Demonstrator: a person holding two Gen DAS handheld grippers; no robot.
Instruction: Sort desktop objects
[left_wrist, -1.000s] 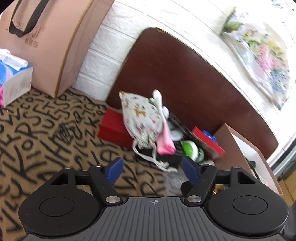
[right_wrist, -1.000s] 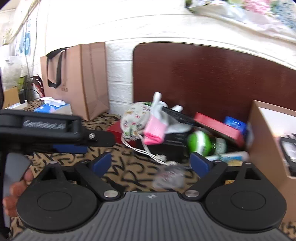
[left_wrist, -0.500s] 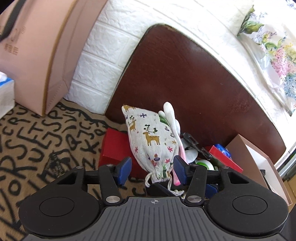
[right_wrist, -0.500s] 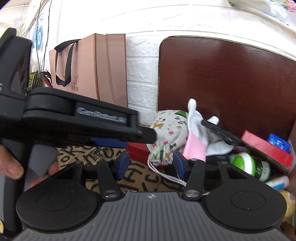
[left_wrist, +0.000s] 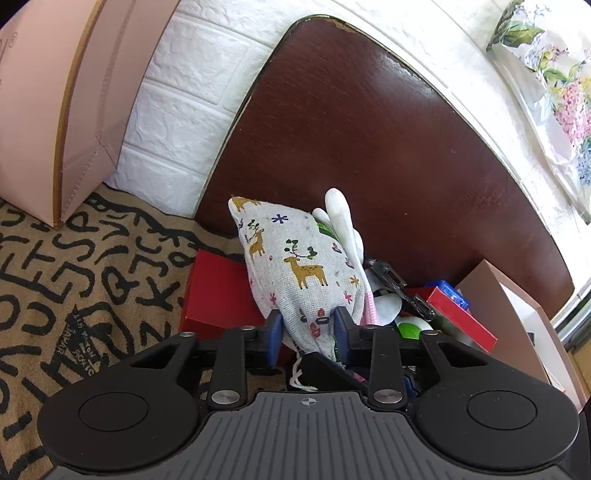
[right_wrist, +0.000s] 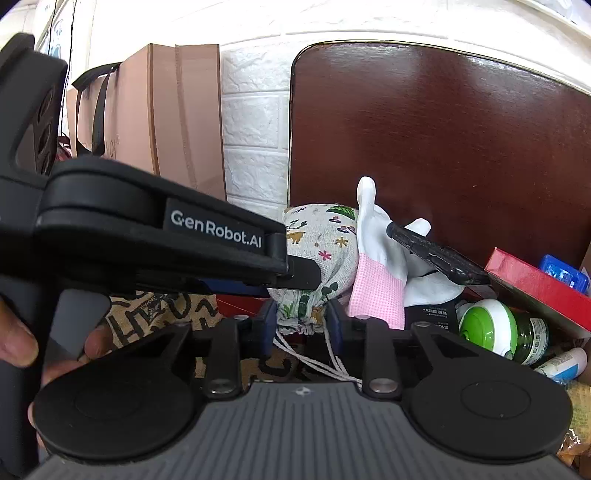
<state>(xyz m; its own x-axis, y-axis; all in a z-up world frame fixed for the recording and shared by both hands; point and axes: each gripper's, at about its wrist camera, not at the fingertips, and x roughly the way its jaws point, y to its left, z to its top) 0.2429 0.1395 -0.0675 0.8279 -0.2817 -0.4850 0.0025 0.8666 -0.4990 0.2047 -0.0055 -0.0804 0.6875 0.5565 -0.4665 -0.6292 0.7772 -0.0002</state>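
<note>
A grey drawstring pouch (left_wrist: 295, 266) printed with deer leans on a pile of objects in front of a dark brown board. My left gripper (left_wrist: 307, 325) is closing on the pouch's lower part, with both blue pads against the cloth. In the right wrist view my right gripper (right_wrist: 302, 317) is closing on the gathered neck of the same pouch (right_wrist: 321, 243), and the white cords hang below it. The left gripper's black body crosses that view from the left, held by a hand (right_wrist: 14, 339). A white and pink glove (right_wrist: 376, 280) leans against the pouch.
A red box (left_wrist: 218, 291) lies under the pouch on the letter-print cloth (left_wrist: 74, 277). To the right are a black phone case (right_wrist: 439, 258), a green-capped bottle (right_wrist: 498, 328), a flat red box (right_wrist: 535, 291) and an open cardboard box (left_wrist: 509, 317). A pink paper bag (left_wrist: 55, 92) stands at the left.
Both grippers moved forward to the pouch and narrowed their jaws from wide open to closed around it. The left gripper has come into the right wrist view.
</note>
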